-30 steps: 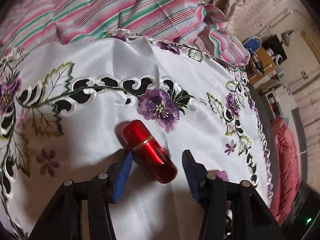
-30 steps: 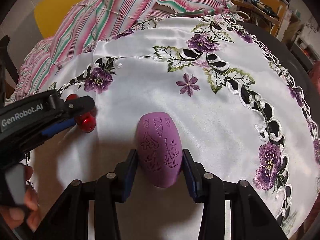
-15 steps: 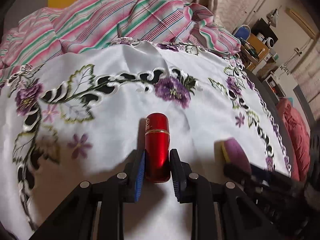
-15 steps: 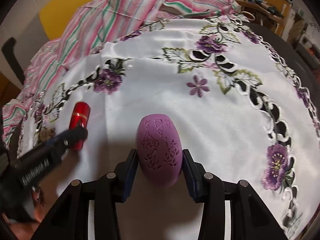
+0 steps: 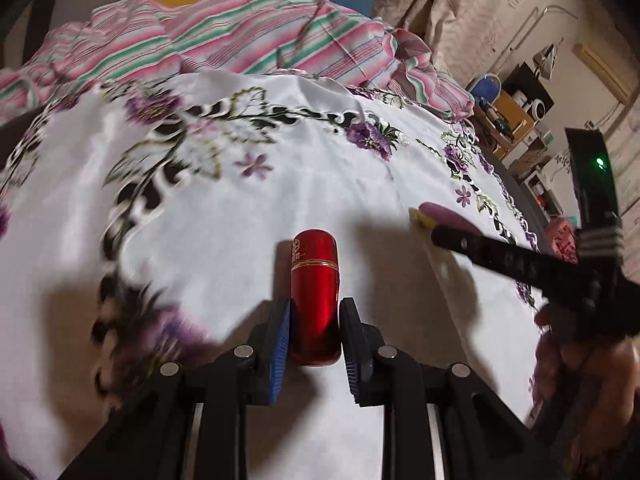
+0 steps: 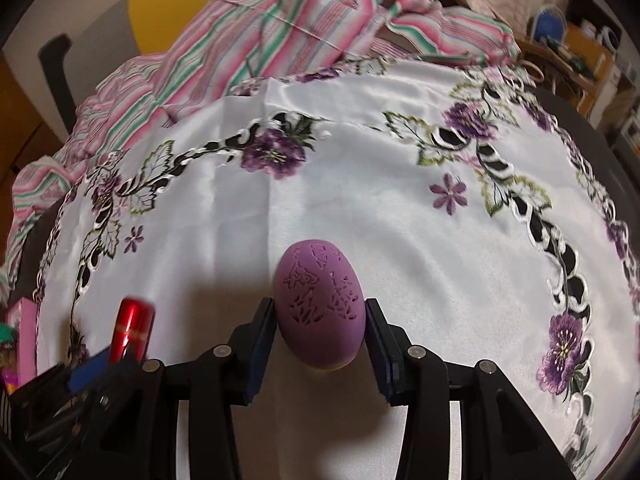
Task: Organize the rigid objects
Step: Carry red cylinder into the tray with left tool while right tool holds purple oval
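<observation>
Right tool (image 6: pixel 320 322) clamped on purple egg (image 6: pixel 320 308) over white floral cloth (image 6: pixel 360 208), left tool (image 6: pixel 100 364) at lower left gripping red tube (image 6: pixel 134 330), striped fabric (image 6: pixel 280 32) bunched behind, pink box (image 6: pixel 26 332) at left edge

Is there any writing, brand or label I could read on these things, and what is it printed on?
Red tube in the left tongs: a small gold mark near its far end, too small to read.
Purple egg-shaped case in the right tongs: cut-out patterns only, no letters I can make out.
Right tongs' black arm: faint lettering, too blurred to read.
Pink box at the left edge: print too blurred to read.
</observation>
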Motion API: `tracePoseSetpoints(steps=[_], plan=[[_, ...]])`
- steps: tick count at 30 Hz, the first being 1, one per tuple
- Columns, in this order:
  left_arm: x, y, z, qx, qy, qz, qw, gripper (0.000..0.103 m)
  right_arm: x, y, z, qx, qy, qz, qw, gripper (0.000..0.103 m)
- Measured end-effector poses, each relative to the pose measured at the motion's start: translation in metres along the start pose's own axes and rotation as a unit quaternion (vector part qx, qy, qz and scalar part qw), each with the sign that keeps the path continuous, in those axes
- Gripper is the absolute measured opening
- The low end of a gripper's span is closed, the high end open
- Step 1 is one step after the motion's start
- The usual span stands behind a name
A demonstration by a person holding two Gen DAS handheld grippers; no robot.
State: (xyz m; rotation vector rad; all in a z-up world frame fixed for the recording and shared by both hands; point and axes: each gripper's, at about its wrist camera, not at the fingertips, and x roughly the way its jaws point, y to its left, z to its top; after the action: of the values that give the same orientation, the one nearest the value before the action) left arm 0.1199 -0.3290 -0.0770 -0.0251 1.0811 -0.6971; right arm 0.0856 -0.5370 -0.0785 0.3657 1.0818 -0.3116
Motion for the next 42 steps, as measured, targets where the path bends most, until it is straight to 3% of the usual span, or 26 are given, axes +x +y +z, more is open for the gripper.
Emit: tracePoseSetpoints(steps=[6, 9, 11, 14, 17, 20, 21, 22, 24, 31, 38, 39, 41, 42], plan=[[-0.021, 0.015, -0.023, -0.013, -0.012, -0.001, 0.9998, 0.024, -0.015, 0.02, -0.003, -0.042, -0.035, -0.019, 0.998, 0.042], [-0.03, 0.021, -0.031, -0.013, -0.018, 0.004, 0.9997, 0.024, -0.025, 0.028, -0.007, -0.032, -0.05, -0.011, 0.998, 0.014], [-0.034, 0.024, -0.035, -0.011, -0.02, 0.007, 0.9997, 0.024, -0.028, 0.037, -0.01, -0.016, -0.048, 0.013, 0.999, 0.013], [-0.038, 0.026, -0.036, -0.005, -0.018, 0.022, 0.9996, 0.024, -0.023, 0.053, -0.015, -0.011, -0.023, 0.039, 0.999, 0.013], [-0.037, 0.023, -0.034, -0.004, -0.012, 0.024, 0.9996, 0.031, -0.032, 0.048, -0.013, 0.0, -0.054, 0.012, 0.998, 0.016], [-0.034, 0.019, -0.03, 0.001, -0.012, 0.022, 0.9997, 0.037, -0.039, 0.028, -0.009, 0.043, -0.086, 0.013, 0.995, 0.041], [-0.031, 0.018, -0.028, 0.004, -0.012, 0.025, 0.9996, 0.037, -0.037, 0.022, -0.007, 0.064, -0.086, 0.031, 0.994, 0.054], [-0.029, 0.017, -0.027, 0.009, -0.014, 0.027, 0.9995, 0.037, -0.035, 0.021, -0.006, 0.074, -0.082, 0.045, 0.993, 0.059], [-0.027, 0.015, -0.025, 0.027, -0.021, 0.032, 0.9989, 0.037, -0.026, 0.024, -0.002, 0.085, -0.063, 0.068, 0.992, 0.059], [-0.026, 0.012, -0.046, 0.116, -0.074, 0.051, 0.9891, 0.033, 0.014, 0.043, 0.036, 0.099, -0.042, 0.069, 0.992, 0.059], [-0.027, 0.028, -0.042, 0.077, -0.078, 0.006, 0.9939, 0.033, 0.059, 0.042, 0.063, 0.169, -0.022, 0.092, 0.981, 0.06], [-0.028, 0.029, -0.042, 0.072, -0.079, -0.001, 0.9943, 0.033, 0.059, 0.044, 0.064, 0.164, -0.03, 0.083, 0.983, 0.058], [-0.028, 0.031, -0.043, 0.066, -0.08, -0.01, 0.9946, 0.033, 0.06, 0.05, 0.067, 0.133, -0.032, 0.054, 0.989, 0.044], [-0.028, 0.032, -0.043, 0.064, -0.08, -0.012, 0.9947, 0.032, 0.06, 0.052, 0.068, 0.122, -0.035, 0.05, 0.991, 0.044]])
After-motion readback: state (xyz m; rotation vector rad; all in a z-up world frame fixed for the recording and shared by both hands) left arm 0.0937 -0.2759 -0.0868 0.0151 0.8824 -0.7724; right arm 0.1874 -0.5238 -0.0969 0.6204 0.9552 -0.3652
